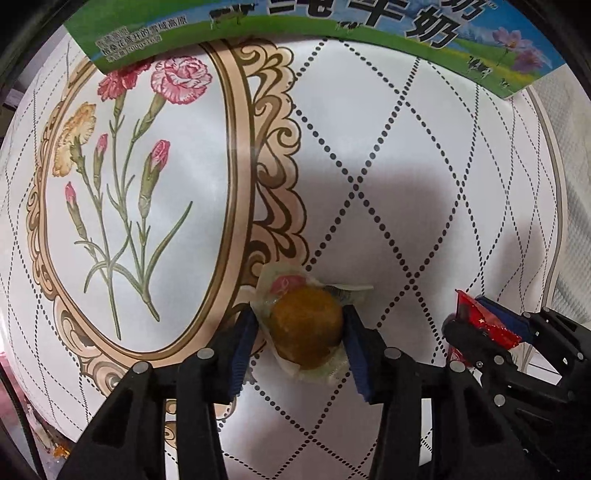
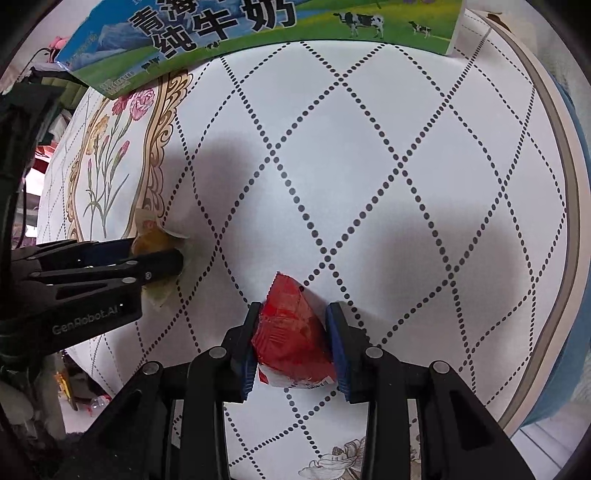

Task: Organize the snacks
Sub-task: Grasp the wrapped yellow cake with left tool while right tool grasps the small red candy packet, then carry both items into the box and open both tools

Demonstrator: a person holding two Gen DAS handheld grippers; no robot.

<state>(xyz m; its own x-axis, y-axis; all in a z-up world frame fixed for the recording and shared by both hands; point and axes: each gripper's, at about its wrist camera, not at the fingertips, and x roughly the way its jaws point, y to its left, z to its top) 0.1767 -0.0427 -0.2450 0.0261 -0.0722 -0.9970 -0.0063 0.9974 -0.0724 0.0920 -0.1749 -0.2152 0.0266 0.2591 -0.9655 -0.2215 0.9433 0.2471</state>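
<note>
While the left gripper (image 1: 301,332) clamps a brown cake in a clear wrapper (image 1: 306,328) at lower centre of its view, the right gripper (image 2: 291,343) pinches a red snack packet (image 2: 291,332) just beside it. Both hang over a white tablecloth (image 2: 406,129) with dotted diamonds and a framed carnation print (image 1: 122,177). A green-and-blue milk carton (image 1: 332,26) spans each frame's top edge.

Open patterned surface (image 2: 406,129) stretches ahead of both grippers; a milk carton (image 2: 258,26) blocks the far edge, and the left gripper (image 2: 159,254) crowds the right gripper's (image 2: 291,343) left flank.
</note>
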